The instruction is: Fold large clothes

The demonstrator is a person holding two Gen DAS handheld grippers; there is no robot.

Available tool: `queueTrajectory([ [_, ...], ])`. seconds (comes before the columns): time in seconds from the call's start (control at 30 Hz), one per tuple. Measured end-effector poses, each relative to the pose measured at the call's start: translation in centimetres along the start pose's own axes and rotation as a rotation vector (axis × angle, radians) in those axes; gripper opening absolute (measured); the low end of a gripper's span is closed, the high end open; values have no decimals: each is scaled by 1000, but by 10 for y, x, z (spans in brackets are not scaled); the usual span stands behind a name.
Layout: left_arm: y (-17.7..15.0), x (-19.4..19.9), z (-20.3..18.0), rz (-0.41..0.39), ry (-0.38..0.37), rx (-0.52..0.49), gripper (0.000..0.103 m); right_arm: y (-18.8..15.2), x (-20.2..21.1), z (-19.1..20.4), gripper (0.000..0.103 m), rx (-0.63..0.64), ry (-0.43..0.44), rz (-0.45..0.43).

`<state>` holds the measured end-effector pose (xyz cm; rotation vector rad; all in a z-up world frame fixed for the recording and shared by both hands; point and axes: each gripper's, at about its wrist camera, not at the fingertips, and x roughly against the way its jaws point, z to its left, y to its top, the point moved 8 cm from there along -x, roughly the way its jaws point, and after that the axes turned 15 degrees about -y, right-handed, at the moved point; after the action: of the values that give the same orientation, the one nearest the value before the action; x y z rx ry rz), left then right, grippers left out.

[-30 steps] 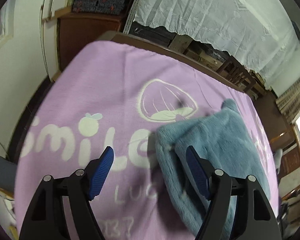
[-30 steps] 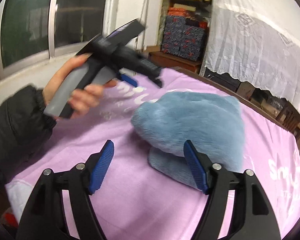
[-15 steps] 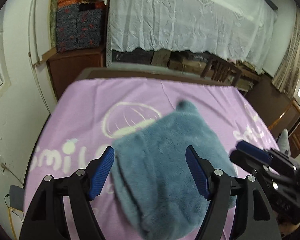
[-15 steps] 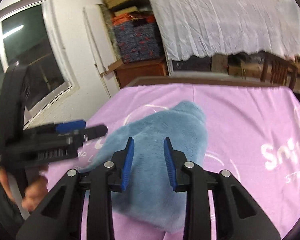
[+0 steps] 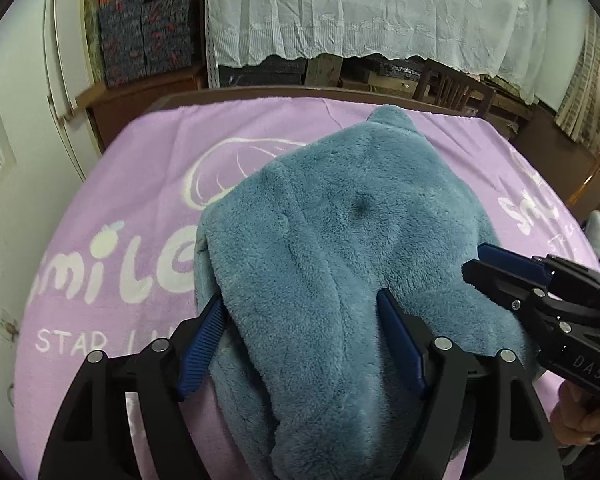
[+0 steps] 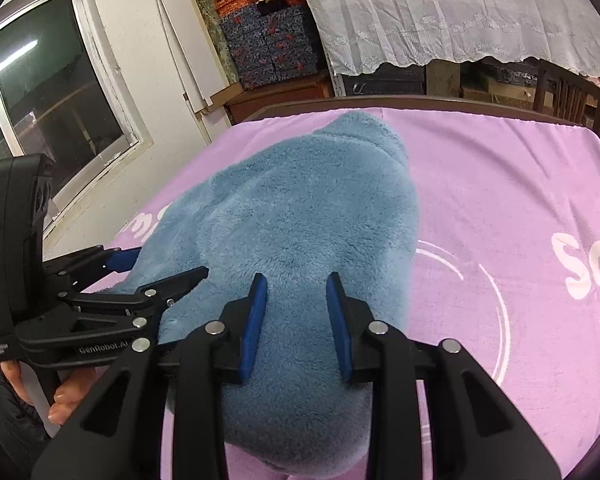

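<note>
Both hand-held grippers straddle the near edge of the blue fleece garment (image 5: 340, 248) on the purple blanket (image 5: 140, 184): left hand-held gripper (image 5: 300, 340) wide open, right hand-held gripper (image 6: 296, 320) partly open; garment's length runs straight ahead

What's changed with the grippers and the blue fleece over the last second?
Both have closed in on the folded blue fleece garment. The left hand-held gripper, earlier off to its side, now straddles the near end with jaws wide. The right hand-held gripper narrowed from wide open to partly closed over the fleece; a firm grip isn't clear. The fleece stays folded on the purple blanket.
</note>
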<state>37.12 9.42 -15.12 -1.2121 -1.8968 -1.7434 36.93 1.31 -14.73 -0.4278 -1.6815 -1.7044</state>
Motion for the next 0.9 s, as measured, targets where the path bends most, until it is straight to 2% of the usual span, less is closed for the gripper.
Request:
queueTrajectory([
  [0.23, 1, 6, -13, -21, 104, -90, 77, -1, 1, -1, 29, 15, -8, -7],
  [0.6, 3, 14, -19, -39, 148, -131, 76, 0, 4, 1, 30, 12, -6, -9],
  [0.77, 7, 29, -24, -83, 174, -151, 75, 6, 18, -2, 30, -31, 25, -33],
  [0.9, 16, 49, -25, -153, 182, -139, 75, 13, 35, -4, 30, -60, 41, -72],
])
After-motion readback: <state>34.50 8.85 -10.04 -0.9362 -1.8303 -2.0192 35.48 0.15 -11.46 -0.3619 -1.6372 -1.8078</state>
